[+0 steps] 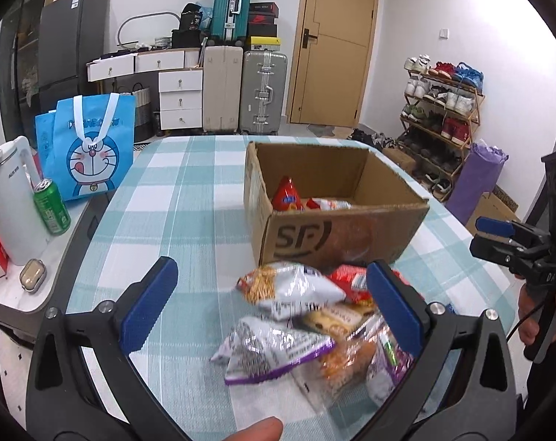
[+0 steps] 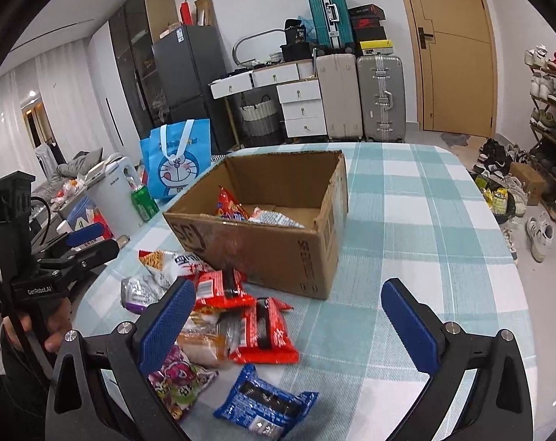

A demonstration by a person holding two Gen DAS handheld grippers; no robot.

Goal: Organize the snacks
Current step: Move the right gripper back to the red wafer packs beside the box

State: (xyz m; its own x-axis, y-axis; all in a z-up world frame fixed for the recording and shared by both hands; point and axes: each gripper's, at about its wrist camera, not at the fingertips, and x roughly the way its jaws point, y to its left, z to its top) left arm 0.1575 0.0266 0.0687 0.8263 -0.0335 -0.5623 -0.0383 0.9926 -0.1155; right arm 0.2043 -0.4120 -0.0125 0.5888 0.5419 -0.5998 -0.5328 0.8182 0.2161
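The left gripper [image 1: 270, 308] stands with its jaws wide apart and nothing clamped; a heap of snack packets [image 1: 307, 327] lies on the checked tablecloth [image 1: 189, 198] between and under its blue pads. The right gripper [image 2: 289, 319] also has its jaws spread apart and is empty; it hangs over the right side of the same heap, where a blue packet [image 2: 267, 402] and 2 red packets [image 2: 241, 305] lie. The cardboard box [image 1: 337, 220] stands just behind the heap, open on top, with about 2 packets already inside.

I judge that most of the sorting is not yet done. The packets overlap and their foil looks slippery, so a closing jaw may catch 2 at once, or pinch only a corner and let the packet fall on the way. The 2 grippers are near each other above one heap and may collide. A push against the box wall could shift the box away.
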